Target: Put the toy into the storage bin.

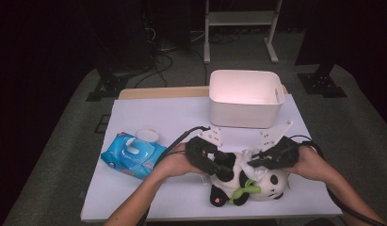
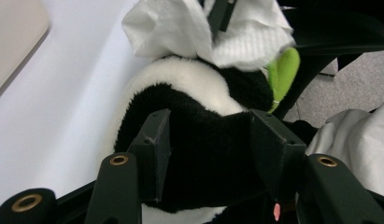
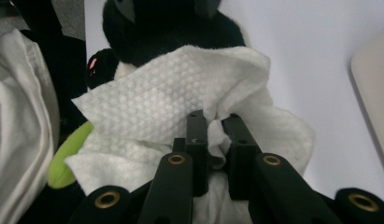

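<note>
Left gripper (image 2: 208, 140): pinching panda toy (image 2: 199, 93), black part.
Right gripper (image 3: 215, 130): pinching white wipe (image 3: 166, 102), resting on panda.
Table (image 1: 181, 117): wipes pack (image 1: 132, 155), tub (image 1: 245, 96).

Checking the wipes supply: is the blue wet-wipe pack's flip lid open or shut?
Open. In the high view the wet-wipe pack lies left of the panda plush, its round white lid flipped back, with a wipe sticking up from the opening.

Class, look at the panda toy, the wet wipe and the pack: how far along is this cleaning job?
Done: a wet wipe is out of the blue pack, whose flap is open. In hand: the left gripper clamps the panda toy by a black part of it, while the right gripper pinches the wipe against it. Left: likely more wiping, and perhaps dropping something into the white bin, though that is a guess.
</note>
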A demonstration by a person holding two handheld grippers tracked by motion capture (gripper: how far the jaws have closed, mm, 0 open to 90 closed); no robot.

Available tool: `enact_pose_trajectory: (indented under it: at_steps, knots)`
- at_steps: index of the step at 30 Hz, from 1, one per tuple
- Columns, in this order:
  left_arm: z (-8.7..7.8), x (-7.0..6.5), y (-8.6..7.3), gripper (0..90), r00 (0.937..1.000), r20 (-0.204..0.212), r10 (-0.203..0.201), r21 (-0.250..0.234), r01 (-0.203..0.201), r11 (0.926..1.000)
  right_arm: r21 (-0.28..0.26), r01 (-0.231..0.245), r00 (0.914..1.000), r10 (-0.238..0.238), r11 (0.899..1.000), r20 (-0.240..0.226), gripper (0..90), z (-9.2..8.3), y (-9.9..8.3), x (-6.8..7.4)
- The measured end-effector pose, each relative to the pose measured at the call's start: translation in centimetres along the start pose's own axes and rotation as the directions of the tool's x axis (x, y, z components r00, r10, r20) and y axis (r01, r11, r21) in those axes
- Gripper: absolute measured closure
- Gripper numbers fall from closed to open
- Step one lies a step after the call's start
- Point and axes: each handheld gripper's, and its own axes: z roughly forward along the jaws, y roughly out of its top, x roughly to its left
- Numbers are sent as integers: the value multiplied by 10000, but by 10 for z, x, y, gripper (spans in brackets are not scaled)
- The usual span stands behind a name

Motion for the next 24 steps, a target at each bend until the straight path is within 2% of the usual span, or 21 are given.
enact_pose_trajectory:
  at_steps: [1, 3, 7, 9, 13, 14, 16, 17, 18, 19, 22, 24]
  knots:
    - [1, -2, 1, 491, 10000, -18, 53, -6, -53, 10000, -80, -107, 9999, 106, 9999, -89, 816, -3, -3, 0]
    - [1, -4, 2, 491, 9998, -79, 188, 139, -187, 9997, -148, -59, 10000, 60, 9999, 62, 815, -9, -7, 0]
    - [0, -6, 3, 491, 9997, -116, 227, 275, -224, 9994, -310, -197, 9993, 207, 9993, 320, 814, -22, -12, -2]
    - [0, -7, 3, 491, 9997, -96, 242, 280, -239, 9993, -355, -309, 9991, 318, 9989, 268, 815, -26, -17, -2]
    - [0, -7, 7, 487, 9999, 16, 171, 345, -172, 9993, -220, -368, 9992, 371, 9991, 115, 818, -18, -21, 1]
    - [-1, -7, 9, 475, 9999, 81, 114, 361, -117, 9993, -206, -262, 9996, 264, 9994, 73, 821, -10, -21, 5]
    - [-5, -7, 14, 457, 9999, 142, 95, 384, -101, 9992, -219, -170, 9998, 172, 9996, 56, 822, -8, -21, 6]
    - [-10, -7, 21, 454, 9998, 81, 154, 447, -158, 9989, -244, -83, 9999, 85, 9997, 74, 823, -7, -20, 9]
    - [-10, -7, 21, 450, 9998, 81, 154, 447, -158, 9989, -244, -83, 9999, 85, 9997, 74, 823, -7, -20, 9]
    - [-13, -7, 28, 448, 9995, -6, 317, 588, -317, 9978, -209, 6, 9999, -3, 9998, 122, 823, -7, -20, 11]
    - [-9, -5, 38, 448, 9980, -221, 599, 1043, -573, 9929, -254, 81, 10000, -82, 9996, -43, 823, -7, -20, 15]
    - [-5, -4, 41, 448, 9977, -159, 656, 1189, -633, 9909, -271, 143, 9998, -146, 9995, -106, 823, -6, -19, 17]
